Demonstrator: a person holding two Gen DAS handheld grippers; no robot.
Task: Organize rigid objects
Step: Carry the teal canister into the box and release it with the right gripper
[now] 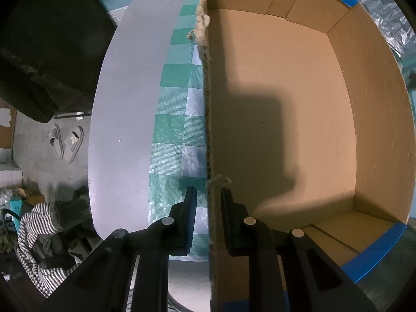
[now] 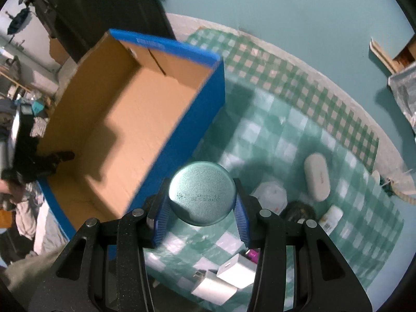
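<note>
An open cardboard box (image 2: 111, 119) with blue outer walls stands on a green checked cloth; nothing lies inside it. In the left wrist view my left gripper (image 1: 208, 197) is shut on the box's torn side wall (image 1: 208, 104), one finger outside and one inside. It also shows in the right wrist view (image 2: 56, 160) at the box's left edge. My right gripper (image 2: 201, 195) is shut on a round teal tin (image 2: 201, 192) and holds it above the cloth, just right of the box's near corner.
On the cloth (image 2: 299, 135) lie a white oval case (image 2: 317, 176), a white round container (image 2: 270, 197), a dark object (image 2: 299, 210), a small white bottle (image 2: 331, 218), and white chargers (image 2: 223, 280). The table edge (image 1: 119, 130) drops to a floor with slippers (image 1: 67, 143) and clothes.
</note>
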